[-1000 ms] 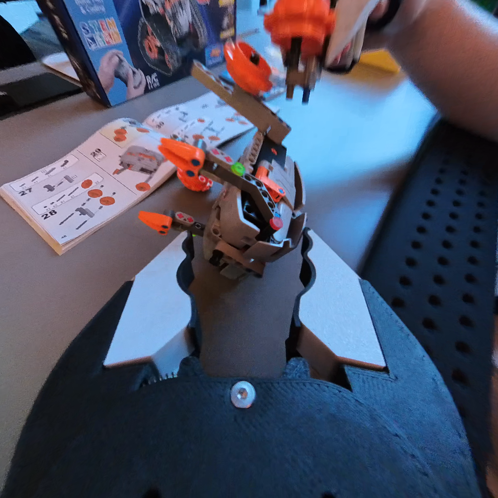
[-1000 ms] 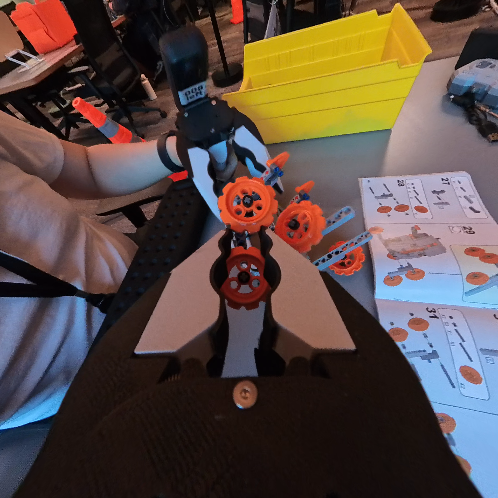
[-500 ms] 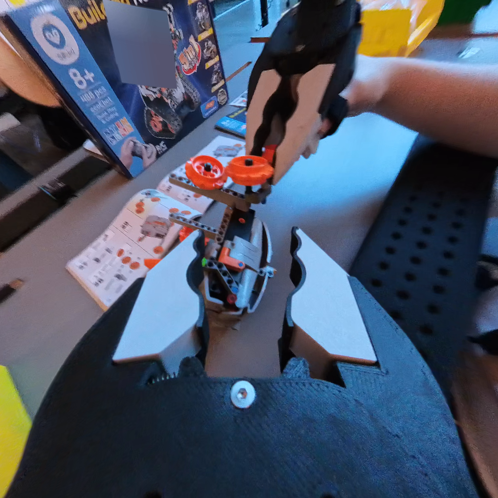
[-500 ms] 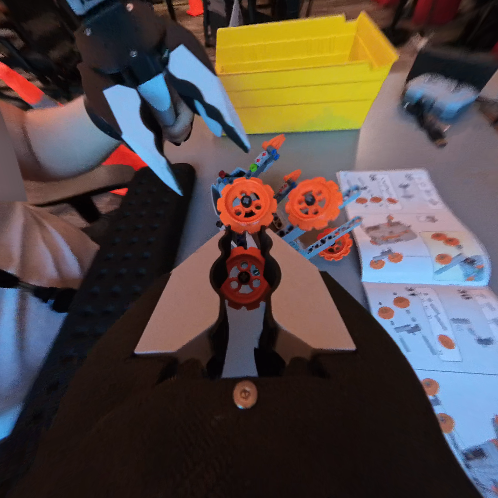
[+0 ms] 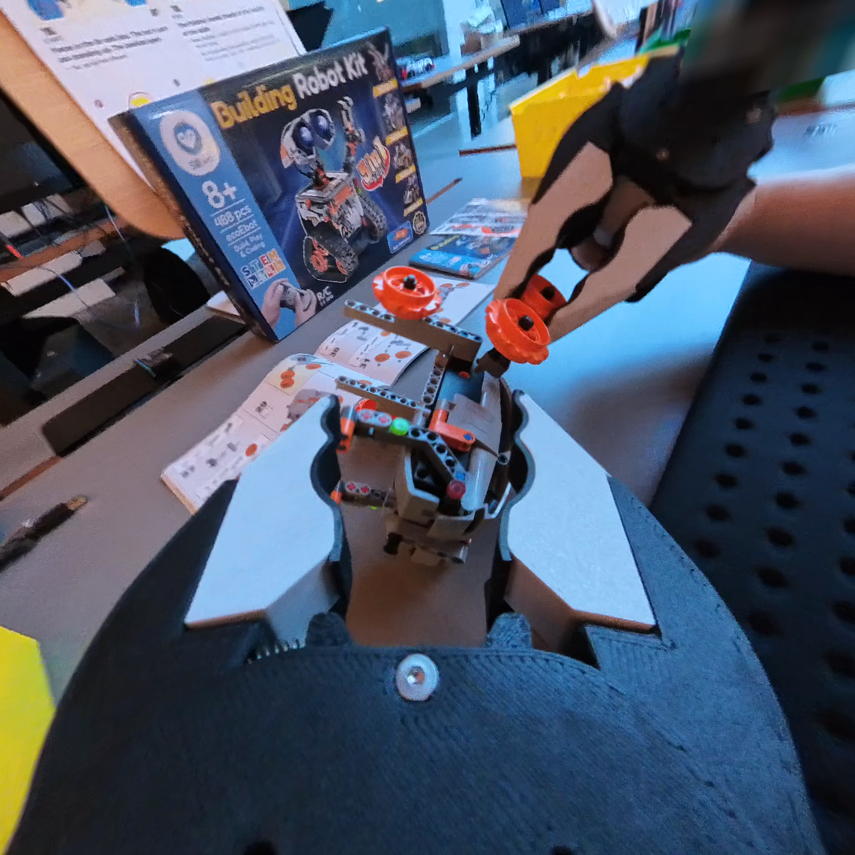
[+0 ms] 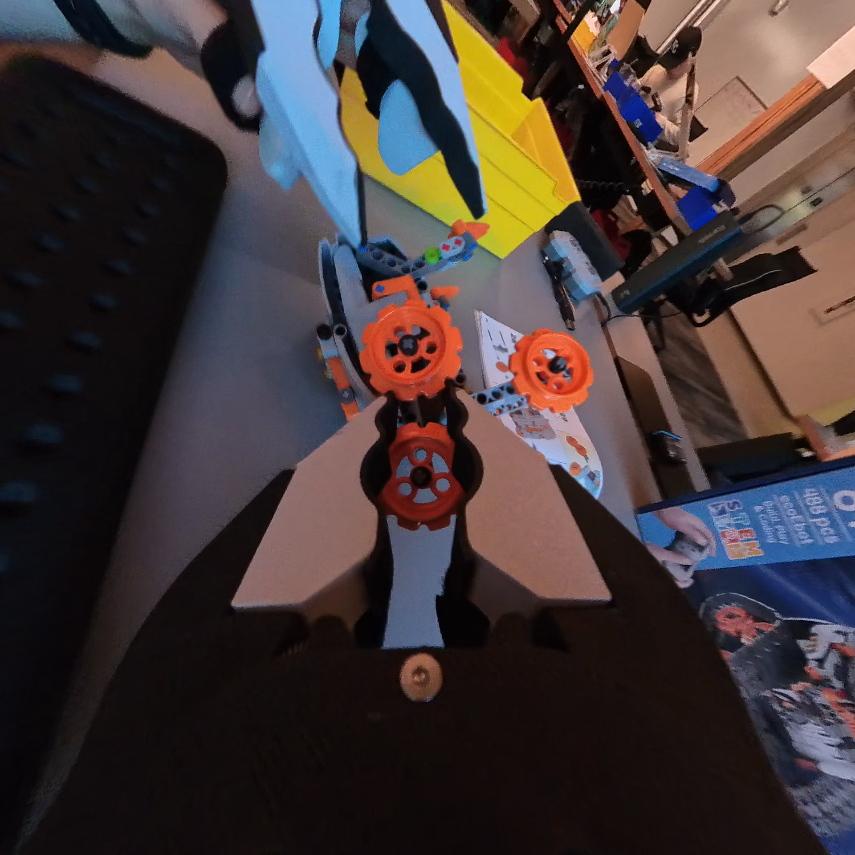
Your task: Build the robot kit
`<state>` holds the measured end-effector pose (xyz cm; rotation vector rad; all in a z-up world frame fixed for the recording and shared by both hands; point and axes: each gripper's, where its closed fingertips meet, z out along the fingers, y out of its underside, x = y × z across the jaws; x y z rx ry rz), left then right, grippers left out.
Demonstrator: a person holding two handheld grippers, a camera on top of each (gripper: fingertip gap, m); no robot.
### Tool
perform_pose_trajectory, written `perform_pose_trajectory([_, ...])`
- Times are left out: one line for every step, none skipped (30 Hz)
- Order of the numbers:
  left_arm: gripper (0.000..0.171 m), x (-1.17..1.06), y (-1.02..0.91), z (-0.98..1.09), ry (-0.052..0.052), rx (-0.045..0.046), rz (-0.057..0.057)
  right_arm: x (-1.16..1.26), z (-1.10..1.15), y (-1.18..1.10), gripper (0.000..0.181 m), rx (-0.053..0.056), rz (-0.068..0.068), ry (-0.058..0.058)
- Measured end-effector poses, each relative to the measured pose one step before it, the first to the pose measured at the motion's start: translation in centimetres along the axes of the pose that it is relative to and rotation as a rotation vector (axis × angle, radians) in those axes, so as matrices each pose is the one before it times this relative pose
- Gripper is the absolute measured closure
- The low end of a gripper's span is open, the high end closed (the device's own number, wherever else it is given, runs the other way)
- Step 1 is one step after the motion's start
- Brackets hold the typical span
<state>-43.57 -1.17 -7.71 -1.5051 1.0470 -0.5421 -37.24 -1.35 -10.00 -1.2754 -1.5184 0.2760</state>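
Grey tabletop (image 5: 624, 370) fills both views, with a workshop of shelves and desks blurred behind it. From the upper right of the left wrist view a bare forearm (image 5: 805, 222) reaches in level, its hand wrapped round the right gripper (image 5: 532, 314), which slopes down toward frame centre. A black perforated mat (image 5: 777, 462) runs along the right edge there. A blue toy-kit box (image 5: 287, 185) stands upright in the upper left, and a yellow bin (image 6: 499, 139) sits at the top of the right wrist view. An open instruction booklet (image 5: 259, 430) lies flat between box and model, partly hidden by the model's beams.

The grey and orange brick model (image 5: 430, 476) stands on the table at the centre of the left wrist view, between the fingers of the left gripper (image 5: 421, 467). Those jaws are spread wide on either side of the body; whether the pads touch it I cannot tell. The right gripper (image 6: 418, 416) is pinched on a dark axle stub carrying two orange gear wheels (image 6: 412, 351), one at the tips, one between the fingers. A third orange wheel (image 6: 550, 370) sits on a grey beam to the right.
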Motion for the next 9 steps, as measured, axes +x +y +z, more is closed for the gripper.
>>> perform_pose_trajectory([0.099, -0.061, 0.314, -0.298, 0.0248, 0.02091, -0.0512, -0.183, 0.153, 0.178, 0.160, -0.0123, -0.0233, 0.0066])
perform_pose_trajectory([0.098, 0.013, 0.226, -0.241, 0.0272, 0.01806, -0.0456, 0.055, 0.103, 0.143, 0.160, -0.0134, -0.0127, 0.0183])
perform_pose_trajectory([0.097, -0.058, -0.027, -0.211, 0.0152, 0.02145, -0.0262, 0.099, 0.052, 0.043, 0.160, -0.0074, -0.0085, 0.0169])
perform_pose_trajectory([0.096, -0.011, 0.057, -0.116, 0.0100, 0.00401, -0.0042, 0.078, 0.018, 0.034, 0.160, -0.0048, 0.0007, 0.0097])
perform_pose_trajectory([0.096, 0.035, 0.006, -0.026, 0.0081, -0.00240, 0.0088, 0.015, 0.038, 0.077, 0.160, -0.0043, 0.0109, 0.0010])
perform_pose_trajectory([0.096, 0.115, -0.103, 0.030, 0.0129, -0.00244, 0.0032, 0.085, 0.046, 0.146, 0.160, -0.0050, 0.0230, 0.0030])
perform_pose_trajectory([0.097, 0.177, -0.239, 0.056, 0.0174, 0.00170, -0.0047, 0.137, 0.055, 0.068, 0.160, 0.0027, 0.0309, 0.0023])
perform_pose_trajectory([0.098, 0.069, -0.281, 0.034, 0.0124, 0.00326, -0.0077, 0.009, 0.072, 0.043, 0.160, 0.0036, 0.0354, -0.0079])
perform_pose_trajectory([0.100, -0.226, -0.296, 0.019, -0.0051, 0.00501, -0.0085, -0.002, 0.037, -0.026, 0.160, 0.0072, 0.0273, -0.0095])
